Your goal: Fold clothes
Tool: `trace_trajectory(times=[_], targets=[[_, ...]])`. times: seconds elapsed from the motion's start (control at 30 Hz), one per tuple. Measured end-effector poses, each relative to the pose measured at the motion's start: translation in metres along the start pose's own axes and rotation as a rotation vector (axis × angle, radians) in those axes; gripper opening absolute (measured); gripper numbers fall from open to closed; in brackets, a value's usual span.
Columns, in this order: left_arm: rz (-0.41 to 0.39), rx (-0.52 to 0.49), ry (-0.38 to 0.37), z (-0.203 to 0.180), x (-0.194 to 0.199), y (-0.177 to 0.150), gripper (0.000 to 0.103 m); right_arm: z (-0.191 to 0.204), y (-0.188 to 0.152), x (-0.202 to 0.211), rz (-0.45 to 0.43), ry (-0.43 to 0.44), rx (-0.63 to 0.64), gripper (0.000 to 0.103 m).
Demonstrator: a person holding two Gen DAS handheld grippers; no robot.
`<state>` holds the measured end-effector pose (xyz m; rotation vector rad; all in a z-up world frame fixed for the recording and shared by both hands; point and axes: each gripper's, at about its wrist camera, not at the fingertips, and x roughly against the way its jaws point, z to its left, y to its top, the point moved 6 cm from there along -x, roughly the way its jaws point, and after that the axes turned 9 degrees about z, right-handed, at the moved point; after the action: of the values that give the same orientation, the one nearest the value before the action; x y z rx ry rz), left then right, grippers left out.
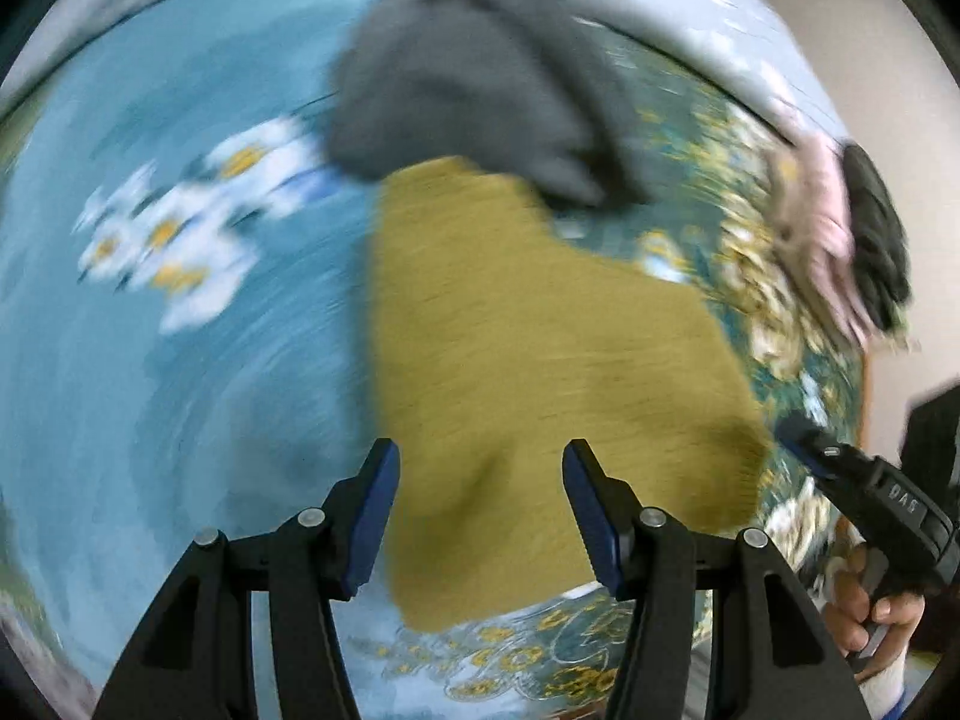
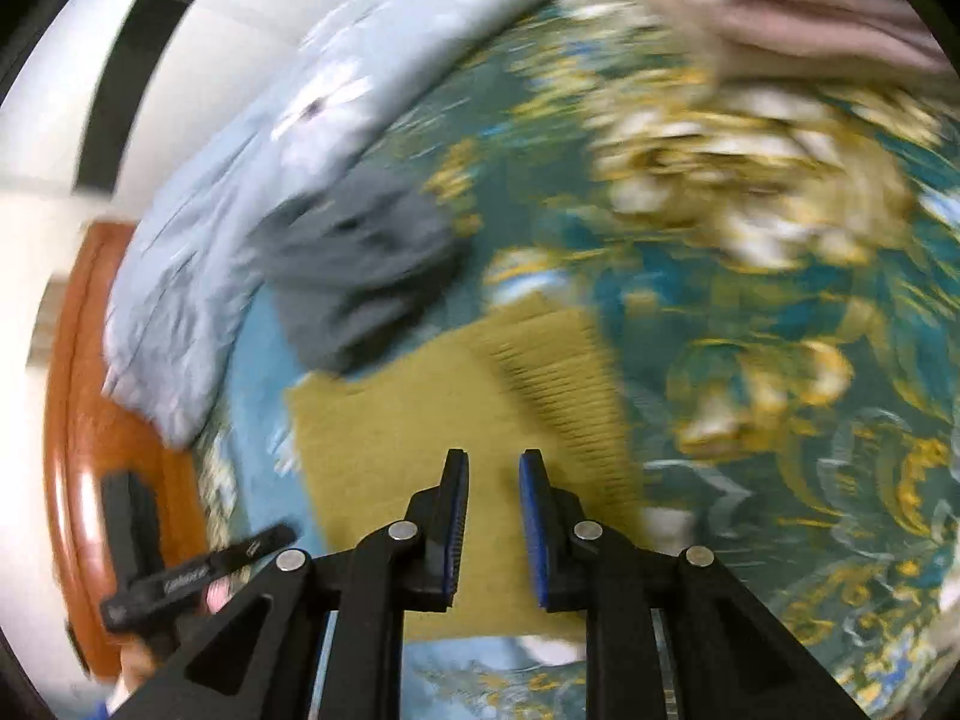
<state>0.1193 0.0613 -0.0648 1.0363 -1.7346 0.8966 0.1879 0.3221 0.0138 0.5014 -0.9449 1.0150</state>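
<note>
An olive-yellow garment (image 1: 528, 372) lies flat on a floral bedspread; it also shows in the right wrist view (image 2: 456, 414). A grey garment (image 1: 468, 84) lies crumpled beyond it, also seen in the right wrist view (image 2: 360, 276). My left gripper (image 1: 480, 468) is open and empty above the near edge of the olive garment. My right gripper (image 2: 493, 468) hovers over the olive garment, jaws parted by a narrow gap and holding nothing. The right gripper also shows at the olive garment's right corner in the left wrist view (image 1: 798, 432). Both views are motion-blurred.
The teal and gold floral bedspread (image 2: 750, 312) covers the bed. A pale blue quilt (image 2: 240, 180) is bunched at the far edge. Pink and dark clothes (image 1: 852, 240) lie at the right. A wooden bed frame (image 2: 90, 420) runs along the left.
</note>
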Motion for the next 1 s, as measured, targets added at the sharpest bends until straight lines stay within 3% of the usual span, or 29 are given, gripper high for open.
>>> trace_trajectory(times=[0.03, 0.1, 0.2, 0.3, 0.57, 0.8, 0.9, 1.0], targets=[[0.002, -0.035, -0.004, -0.015, -0.003, 0.005, 0.058, 0.008, 0.001, -0.006, 0.013, -0.005, 0.029, 0.020], [0.008, -0.067, 0.006, -0.005, -0.013, 0.015, 0.058, 0.012, 0.002, -0.024, 0.035, -0.058, 0.069, 0.022], [0.040, -0.047, 0.010, 0.010, -0.032, 0.025, 0.058, -0.009, 0.007, -0.040, 0.035, -0.114, -0.007, 0.022], [0.077, -0.042, 0.017, 0.021, -0.053, 0.039, 0.058, -0.034, 0.011, -0.052, 0.032, -0.067, -0.119, 0.021], [0.098, -0.006, 0.035, 0.025, -0.069, 0.049, 0.058, -0.034, 0.011, -0.055, 0.038, -0.032, -0.117, 0.019], [0.041, -0.056, -0.056, 0.005, -0.034, 0.009, 0.058, -0.013, -0.026, -0.030, 0.034, -0.051, -0.012, 0.023], [0.073, -0.095, -0.042, 0.004, -0.042, -0.018, 0.058, -0.023, -0.044, -0.036, 0.060, -0.083, -0.019, 0.024], [0.121, -0.073, -0.024, 0.011, -0.066, -0.029, 0.058, -0.035, -0.061, -0.042, 0.086, -0.113, -0.034, 0.024]])
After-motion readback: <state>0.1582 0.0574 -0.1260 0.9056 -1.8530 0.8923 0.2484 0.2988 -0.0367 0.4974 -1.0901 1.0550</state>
